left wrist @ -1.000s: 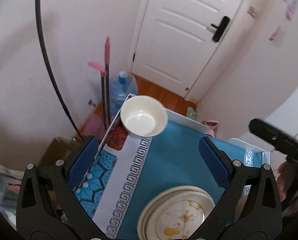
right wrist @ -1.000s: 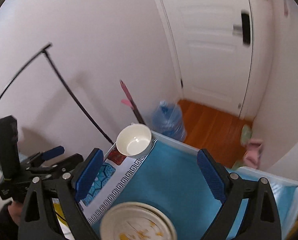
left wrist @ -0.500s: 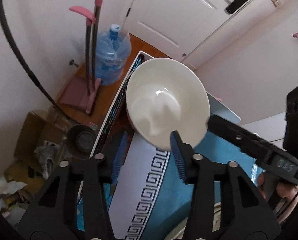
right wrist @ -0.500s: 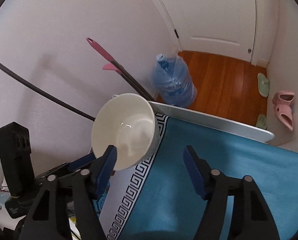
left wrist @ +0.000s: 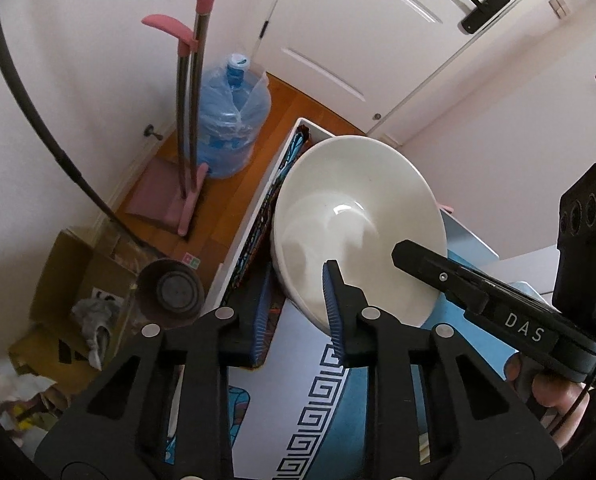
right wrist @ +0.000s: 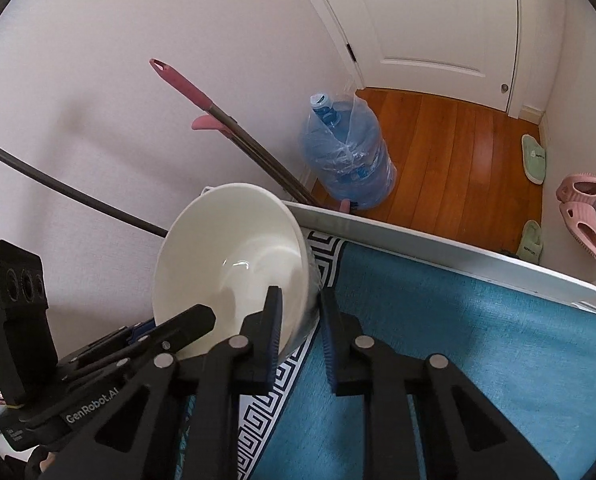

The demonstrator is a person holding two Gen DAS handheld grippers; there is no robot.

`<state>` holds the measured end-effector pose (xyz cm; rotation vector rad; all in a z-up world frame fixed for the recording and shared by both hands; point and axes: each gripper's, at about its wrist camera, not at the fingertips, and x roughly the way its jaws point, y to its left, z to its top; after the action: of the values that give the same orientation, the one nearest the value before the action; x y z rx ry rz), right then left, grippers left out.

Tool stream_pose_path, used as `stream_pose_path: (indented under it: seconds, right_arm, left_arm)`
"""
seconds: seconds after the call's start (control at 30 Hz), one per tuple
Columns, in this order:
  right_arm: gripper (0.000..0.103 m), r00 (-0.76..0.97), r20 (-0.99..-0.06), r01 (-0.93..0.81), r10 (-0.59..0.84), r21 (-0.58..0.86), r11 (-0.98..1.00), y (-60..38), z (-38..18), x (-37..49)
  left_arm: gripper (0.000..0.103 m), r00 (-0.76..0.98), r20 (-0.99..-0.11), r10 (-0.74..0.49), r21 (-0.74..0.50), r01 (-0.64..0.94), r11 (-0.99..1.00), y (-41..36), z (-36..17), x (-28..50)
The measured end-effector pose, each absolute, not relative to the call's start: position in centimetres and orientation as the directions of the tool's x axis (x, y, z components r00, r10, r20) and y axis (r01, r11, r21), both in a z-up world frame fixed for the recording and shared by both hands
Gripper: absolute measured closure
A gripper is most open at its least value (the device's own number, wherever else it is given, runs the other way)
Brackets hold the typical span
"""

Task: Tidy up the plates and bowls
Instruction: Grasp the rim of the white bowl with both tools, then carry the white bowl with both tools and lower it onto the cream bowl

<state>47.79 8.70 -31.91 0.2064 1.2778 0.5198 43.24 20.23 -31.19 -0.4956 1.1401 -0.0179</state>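
Blue tablecloth (right wrist: 477, 360); both claws, left (left wrist: 298, 312) "GenRobot.AI", right (right wrist: 299, 332) "DAS", pinching white bowl (left wrist: 357, 220) rim.

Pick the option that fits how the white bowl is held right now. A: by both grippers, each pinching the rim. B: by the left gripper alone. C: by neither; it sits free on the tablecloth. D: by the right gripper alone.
A: the left gripper and the right gripper each have one finger inside and one outside the white bowl.
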Motion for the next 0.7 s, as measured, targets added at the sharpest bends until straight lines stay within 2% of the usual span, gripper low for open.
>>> stream_pose_path:
  seconds: [0.27, 0.47, 0.7]
  right_arm:
    - [0.086, 0.246, -0.832, -0.258, 0.496, 0.437, 0.861, 7.8, -30.9, 47.0]
    - [0.086, 0.339, -0.794, -0.272, 0.505, 0.431, 0.86, 5.3, -26.7, 44.4]
    - [0.086, 0.44, -0.739, -0.26, 0.51, 0.439, 0.86, -1.1, -20.2, 38.6]
  left_arm:
    - [0.082, 0.482, -0.853, -0.2, -0.314, -0.167, 0.935, 18.7, -28.6, 42.3]
    - [0.082, 0.534, -0.823, -0.193, -0.295, -0.112, 0.949, 16.2, -24.9, 40.2]
    - [0.082, 0.598, -0.778, -0.195, -0.262, -0.026, 0.965, 9.9, -18.8, 35.2]
